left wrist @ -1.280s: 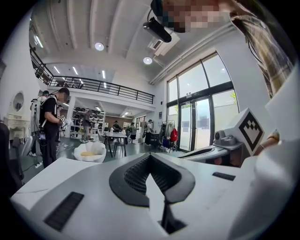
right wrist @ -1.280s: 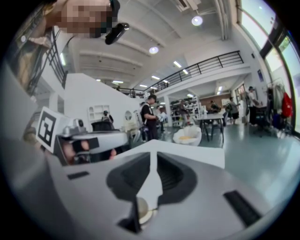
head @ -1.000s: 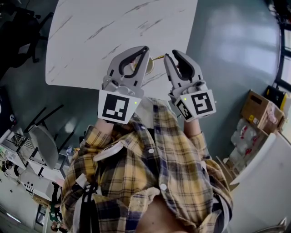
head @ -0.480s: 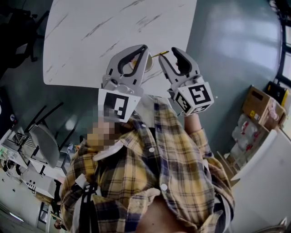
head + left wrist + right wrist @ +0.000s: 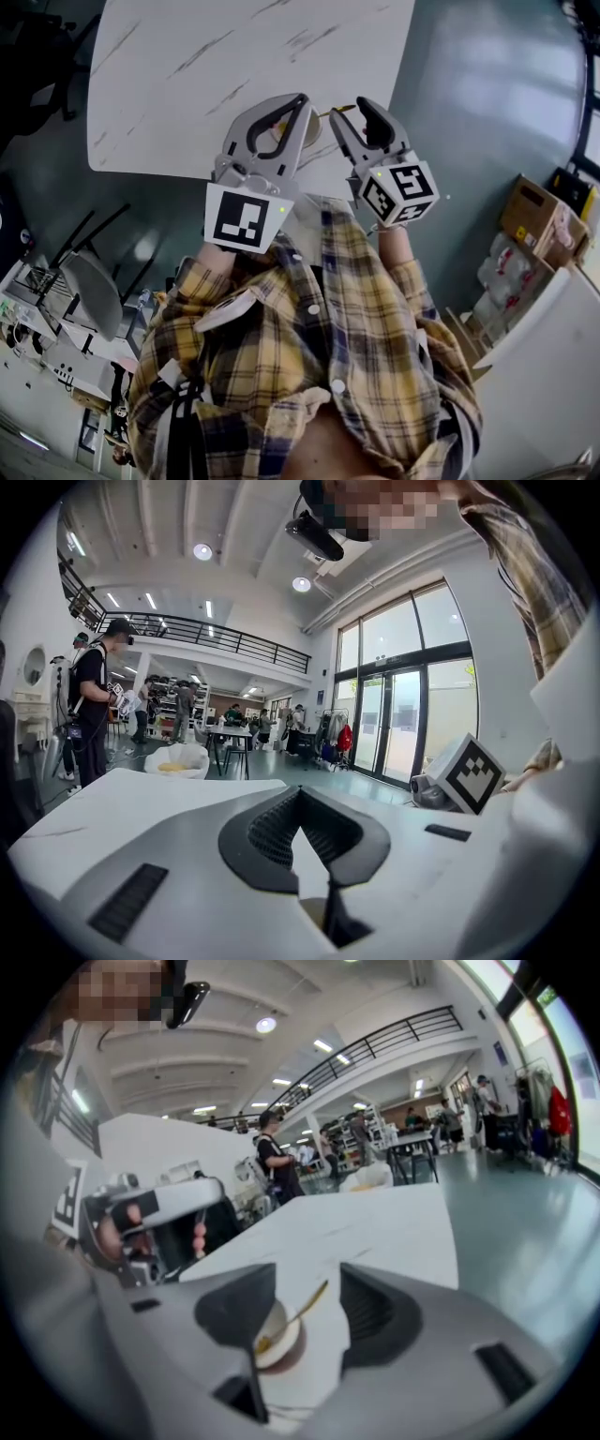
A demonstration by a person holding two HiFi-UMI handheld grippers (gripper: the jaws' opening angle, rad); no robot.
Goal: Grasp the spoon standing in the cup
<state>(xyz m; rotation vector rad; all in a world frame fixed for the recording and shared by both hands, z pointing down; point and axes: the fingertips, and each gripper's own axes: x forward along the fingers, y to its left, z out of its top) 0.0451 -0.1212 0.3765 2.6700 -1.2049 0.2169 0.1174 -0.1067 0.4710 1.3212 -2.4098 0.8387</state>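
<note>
A small pale cup [image 5: 281, 1342] stands near the front edge of the white marbled table [image 5: 234, 56], with a gold spoon [image 5: 298, 1314] leaning in it, handle up to the right. In the head view the cup [image 5: 308, 134] peeks out between the two grippers. My right gripper [image 5: 305, 1290] has just been opening its jaws and stands open. The spoon's handle shows in the gap between its jaws, untouched, and the left jaw covers part of the cup. My left gripper [image 5: 301, 99] is shut with nothing in it, just left of the cup. In its own view only the cup's rim [image 5: 315, 917] shows low between its jaws.
The table's front edge runs right below both grippers. Cardboard boxes [image 5: 536, 225] sit on the floor to the right and folded chairs [image 5: 89, 300] to the left. A person in black [image 5: 94, 705] and other tables stand far off in the hall.
The right gripper's jaws have spread wide apart, and it has come down closer to the cup. The left gripper has stayed where it was.
</note>
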